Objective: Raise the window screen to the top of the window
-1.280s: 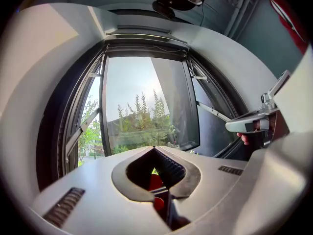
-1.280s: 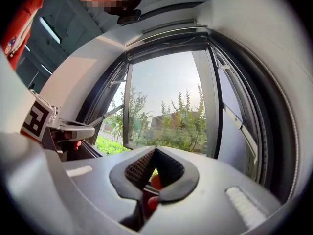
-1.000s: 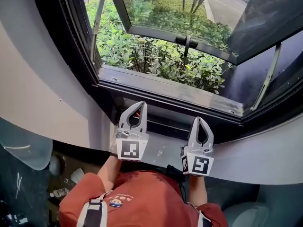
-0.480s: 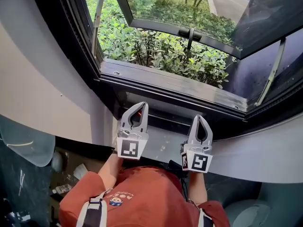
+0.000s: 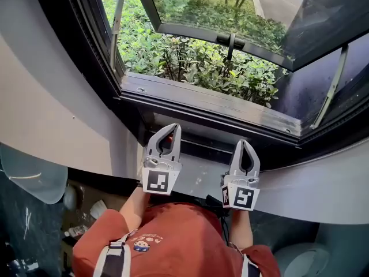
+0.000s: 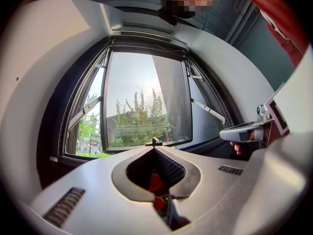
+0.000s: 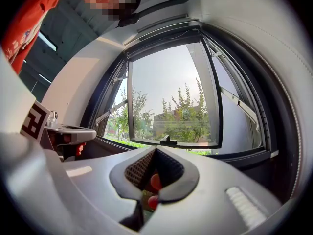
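**Both grippers closed and empty at the foot of the open window**

The left gripper (image 5: pixel 171 128) and the right gripper (image 5: pixel 244 144) were held side by side over the pale ledge (image 5: pixel 199 180), apart from each other, with the left one reaching slightly farther. Each one's jaws were seen pressed together at the tips in its own view, and nothing was caught between them. Both pairs of tips were pointed at the dark frame (image 5: pixel 207 104), just short of the channel (image 5: pixel 196 149) that ran along its near foot (contact with it could not be confirmed from any view).

The sash (image 5: pixel 190 32) was swung outward at the bottom, with its handle (image 5: pixel 230 41) at the middle of its lower rail. Green shrubs (image 5: pixel 190 65) were visible below, through the opening, and a stay arm (image 5: pixel 117 25) was seen at the far left.

The screen's place could not be told: no view showed it clearly, and whether the channel at the frame's foot held it could not be judged.

A red shirt (image 5: pixel 173 238) was seen at the near edge, below the grippers.
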A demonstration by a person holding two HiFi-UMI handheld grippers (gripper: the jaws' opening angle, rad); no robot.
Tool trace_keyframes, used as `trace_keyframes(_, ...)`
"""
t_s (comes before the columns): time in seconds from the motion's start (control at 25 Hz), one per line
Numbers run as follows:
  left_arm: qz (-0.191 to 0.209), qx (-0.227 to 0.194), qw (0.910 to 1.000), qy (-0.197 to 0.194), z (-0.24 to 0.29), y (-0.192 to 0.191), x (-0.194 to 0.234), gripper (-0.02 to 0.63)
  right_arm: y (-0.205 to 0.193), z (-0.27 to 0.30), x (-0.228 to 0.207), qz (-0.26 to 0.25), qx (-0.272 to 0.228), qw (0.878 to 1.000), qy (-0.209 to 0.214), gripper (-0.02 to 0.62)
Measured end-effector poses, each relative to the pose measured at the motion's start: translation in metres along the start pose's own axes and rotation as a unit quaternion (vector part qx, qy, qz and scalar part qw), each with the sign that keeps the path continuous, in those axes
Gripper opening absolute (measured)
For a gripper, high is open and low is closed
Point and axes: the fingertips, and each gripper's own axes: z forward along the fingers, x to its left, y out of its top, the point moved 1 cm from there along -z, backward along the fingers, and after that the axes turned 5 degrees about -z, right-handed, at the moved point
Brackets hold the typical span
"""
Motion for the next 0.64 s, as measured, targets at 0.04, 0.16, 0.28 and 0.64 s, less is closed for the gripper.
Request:
trace_keyframes(0.04, 0.000, 0.000, 1.0000, 0.000, 0.0002, 0.0002, -0.0004, 0.006, 0.0006, 0.0001, -0.0001, -0.001, -0.001, 1.000, 0.001, 0.009)
trace_keyframes(0.16, 0.004, -0.002, 1.0000, -0.004, 0.0011, 0.0011, -0.0020, 0.006, 0.0010, 0.0008, -0.0002, -0.006, -0.001, 1.000, 0.003, 0.009)
trace_keyframes(0.28, 0.007, -0.001, 1.0000, -0.007, 0.0017, 0.0021, -0.0037, 0.006, 0.0018, 0.0014, -0.0004, -0.008, -0.001, 1.000, 0.004, 0.009)
trace_keyframes(0.64, 0.000, -0.001, 1.0000, -0.004, 0.0026, 0.0025, -0.0057, 0.006, 0.0053, 0.0041, -0.0035, -0.012, -0.008, 1.000, 0.003, 0.009)
